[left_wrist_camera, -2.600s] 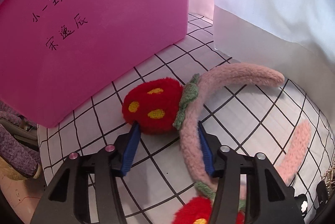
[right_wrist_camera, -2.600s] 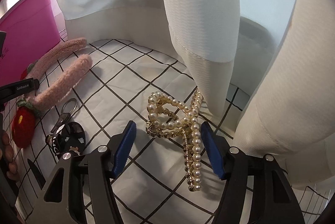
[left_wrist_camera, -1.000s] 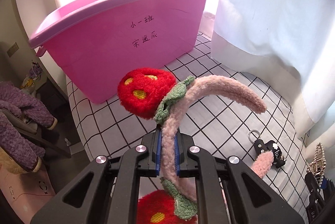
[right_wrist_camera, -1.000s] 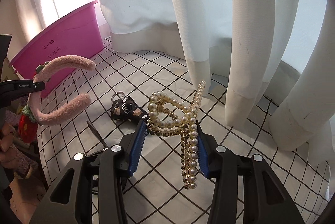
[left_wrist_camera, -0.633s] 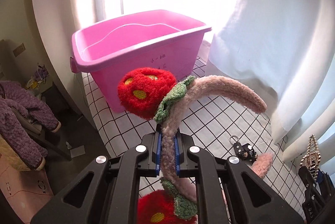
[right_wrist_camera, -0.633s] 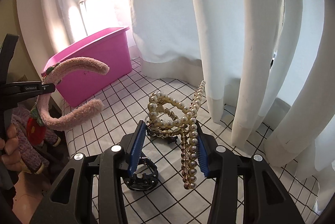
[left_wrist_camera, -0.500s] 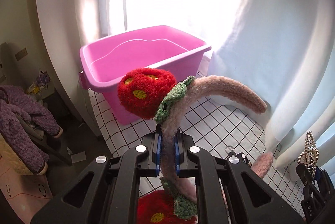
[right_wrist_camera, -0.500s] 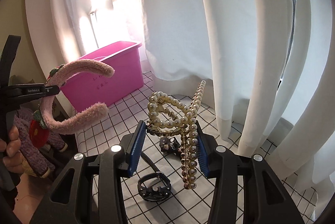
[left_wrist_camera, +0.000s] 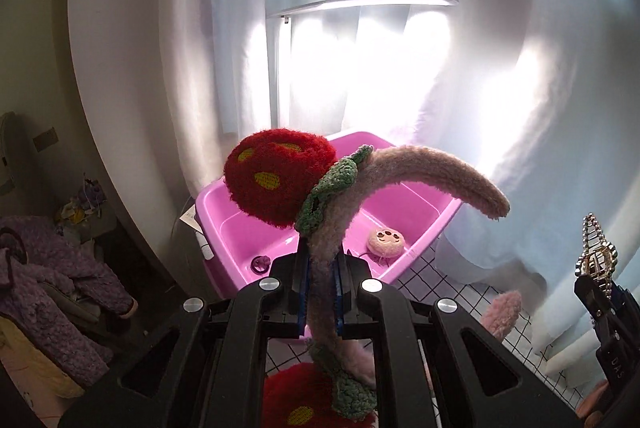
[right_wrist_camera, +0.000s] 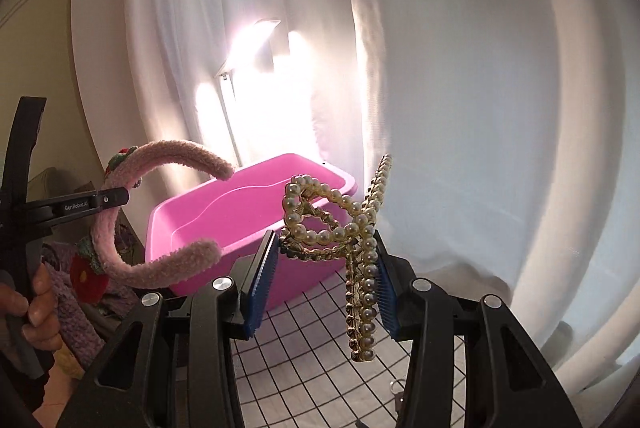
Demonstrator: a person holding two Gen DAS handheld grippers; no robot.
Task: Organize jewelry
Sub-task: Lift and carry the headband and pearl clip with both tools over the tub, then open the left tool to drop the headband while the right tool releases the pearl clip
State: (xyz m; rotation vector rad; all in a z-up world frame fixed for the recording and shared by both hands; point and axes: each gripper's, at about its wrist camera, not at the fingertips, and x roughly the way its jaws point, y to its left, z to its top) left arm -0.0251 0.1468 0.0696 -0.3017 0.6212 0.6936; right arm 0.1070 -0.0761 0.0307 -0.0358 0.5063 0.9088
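The left tongs (left_wrist_camera: 320, 286) are clenched on a pink headband (left_wrist_camera: 424, 172), held in the air before the pink tub (left_wrist_camera: 236, 240). The right tongs (right_wrist_camera: 324, 280) grasp a pearl hair clip (right_wrist_camera: 336, 228), also aloft near the tub's rim.

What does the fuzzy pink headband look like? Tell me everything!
The headband is a fluffy pink curved band with two fuzzy red strawberries, yellow-spotted, on knitted green leaves. The left gripper is shut on its middle, holding it in the air in front of the pink bin. Both ends hang free.
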